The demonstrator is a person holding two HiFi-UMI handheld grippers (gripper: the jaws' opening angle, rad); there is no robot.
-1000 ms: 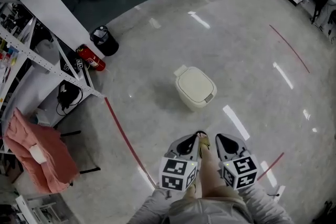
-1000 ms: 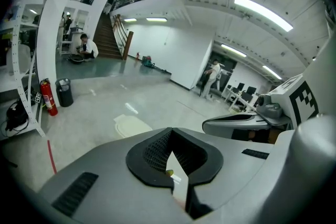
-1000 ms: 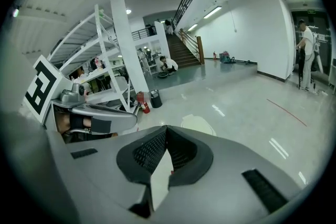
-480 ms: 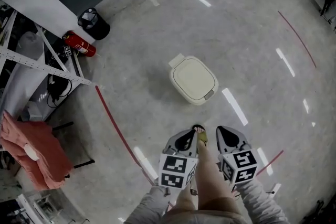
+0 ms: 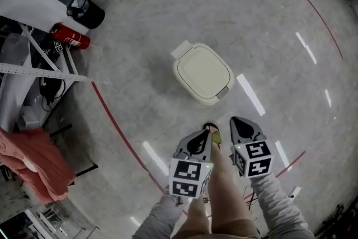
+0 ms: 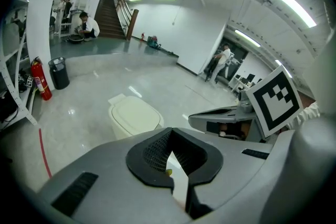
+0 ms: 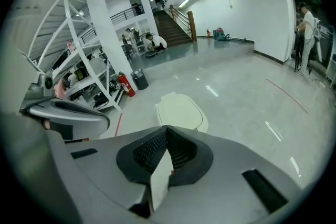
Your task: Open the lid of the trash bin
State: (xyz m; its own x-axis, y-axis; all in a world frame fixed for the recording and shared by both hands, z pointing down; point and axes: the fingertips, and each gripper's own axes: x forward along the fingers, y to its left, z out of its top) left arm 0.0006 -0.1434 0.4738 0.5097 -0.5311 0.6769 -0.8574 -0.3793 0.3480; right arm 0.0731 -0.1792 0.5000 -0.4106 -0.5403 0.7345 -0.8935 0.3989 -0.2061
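Observation:
A cream trash bin (image 5: pixel 202 73) stands on the grey floor with its lid down, a small pedal tab at its near right corner. It also shows ahead in the left gripper view as the trash bin (image 6: pixel 134 115) and in the right gripper view as the trash bin (image 7: pixel 179 111). My left gripper (image 5: pixel 196 144) and right gripper (image 5: pixel 241 126) hang side by side in front of my body, short of the bin and not touching it. The jaws of the left gripper (image 6: pixel 172 148) and the right gripper (image 7: pixel 165 147) are shut with nothing held between them.
A red fire extinguisher (image 5: pixel 70 37) and a black waste basket (image 5: pixel 85 10) sit at the far left beside a metal rack (image 5: pixel 33 70). An orange cloth (image 5: pixel 31 162) lies lower left. A red floor line (image 5: pixel 120 131) curves past. My leg and shoe (image 5: pixel 212 137) are between the grippers.
The trash bin has come nearer and looks larger in the head view, while the rack and extinguisher slid left. Both grippers keep the same stance, shut.

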